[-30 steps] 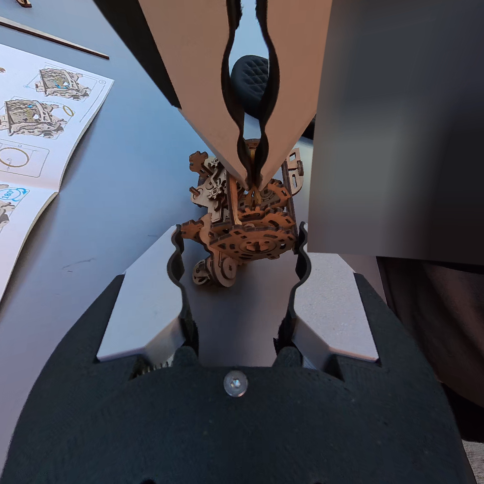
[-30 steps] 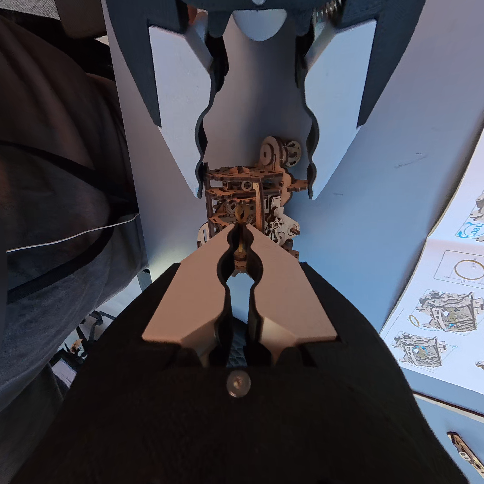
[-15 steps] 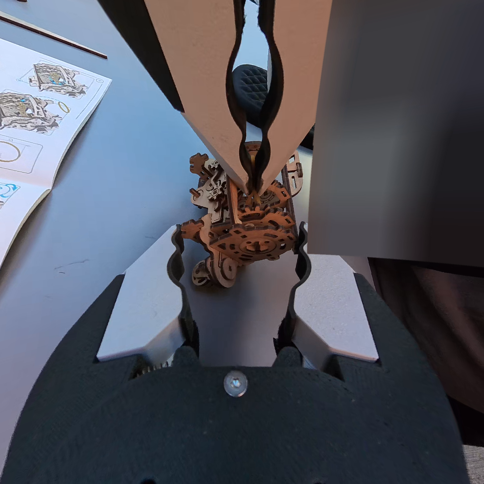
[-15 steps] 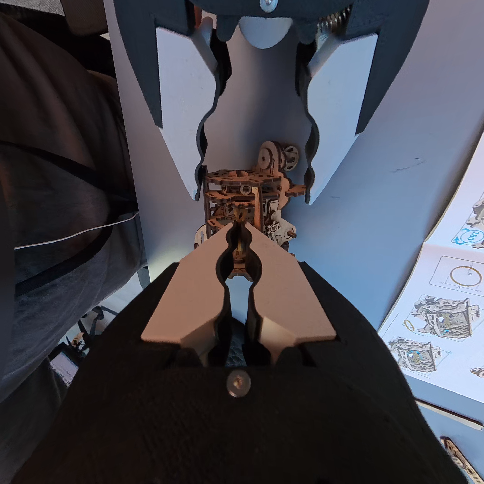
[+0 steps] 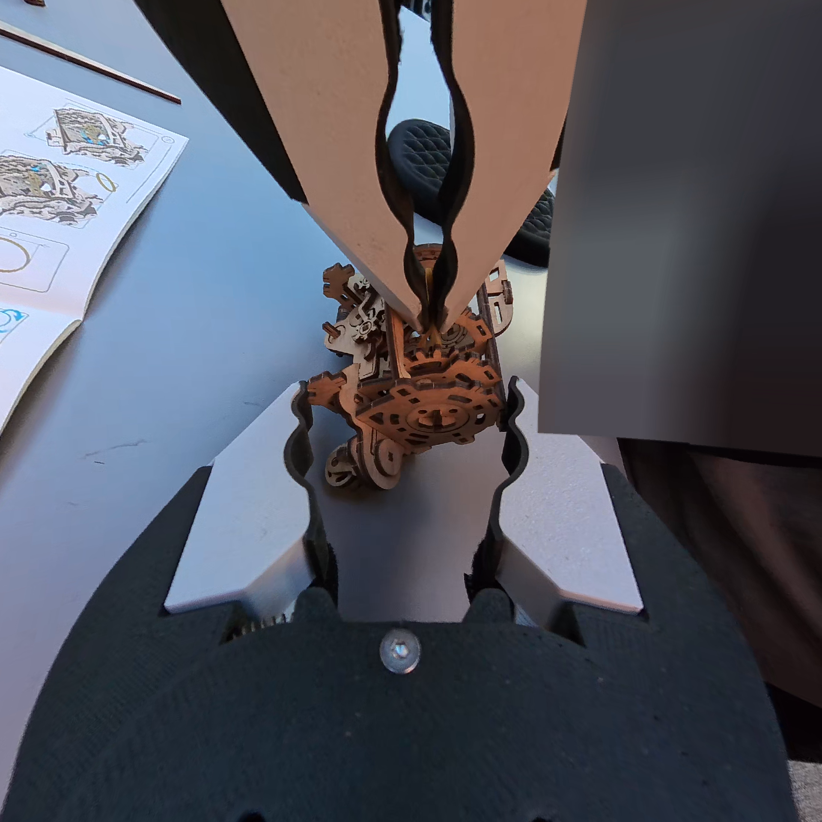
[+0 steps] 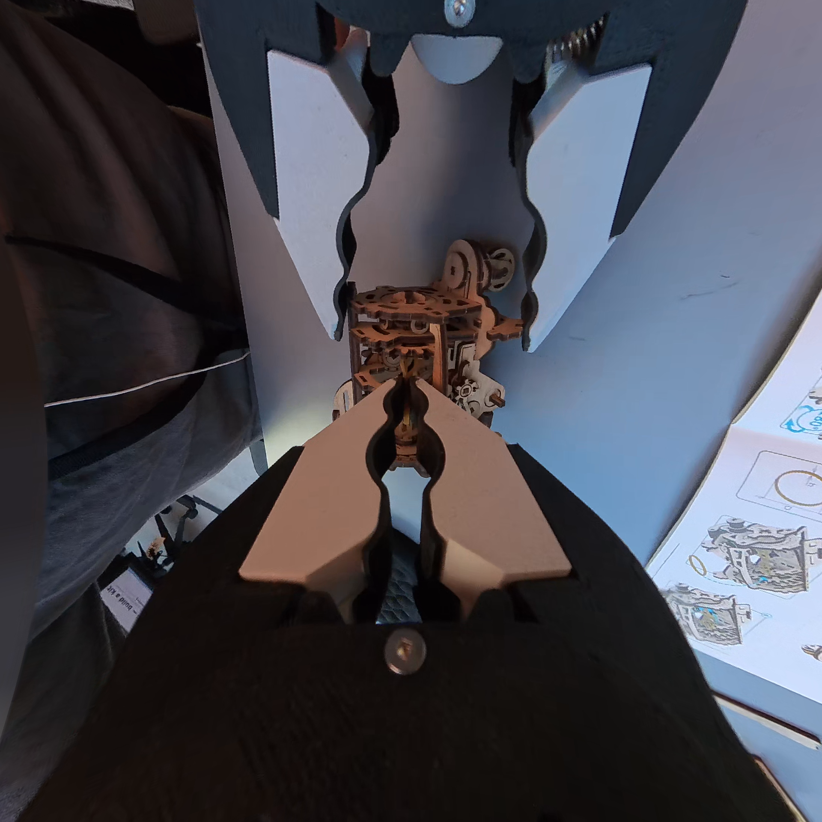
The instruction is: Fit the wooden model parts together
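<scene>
Model: mostly built, lying on the table between the left gripper's fingertips
Left gripper: spread wide, pads against or just beside the model's sides; a firm grip cannot be told
Right gripper: pinched narrow on a thin yellowish piece, tip at the gear frame
Left to do: likely seating that piece
Booklet: open beside

Instruction booklet cut off at left edge.
</scene>
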Demonstrator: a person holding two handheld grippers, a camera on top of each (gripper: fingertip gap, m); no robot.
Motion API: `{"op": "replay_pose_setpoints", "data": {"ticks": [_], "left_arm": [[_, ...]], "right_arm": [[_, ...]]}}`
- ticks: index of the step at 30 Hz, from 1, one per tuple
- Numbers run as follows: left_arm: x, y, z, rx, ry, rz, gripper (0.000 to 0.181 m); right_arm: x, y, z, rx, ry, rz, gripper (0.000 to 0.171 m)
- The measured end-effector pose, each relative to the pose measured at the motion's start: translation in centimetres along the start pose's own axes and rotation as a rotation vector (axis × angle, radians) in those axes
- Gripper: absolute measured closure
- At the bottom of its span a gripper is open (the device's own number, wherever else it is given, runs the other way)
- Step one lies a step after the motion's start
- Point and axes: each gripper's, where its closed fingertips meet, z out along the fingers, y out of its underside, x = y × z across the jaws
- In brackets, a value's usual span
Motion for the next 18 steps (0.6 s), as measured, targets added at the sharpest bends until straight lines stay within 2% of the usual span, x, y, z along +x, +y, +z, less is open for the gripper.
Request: {"op": "replay_pose_setpoints", "data": {"ticks": [18], "left_arm": [[0.14, 0.05, 0.07, -0.005, 0.004, 0.003, 0.095]], "right_arm": [[-0.11, 0.25, -0.58, 0.077, 0.053, -0.099, 0.165]]}}
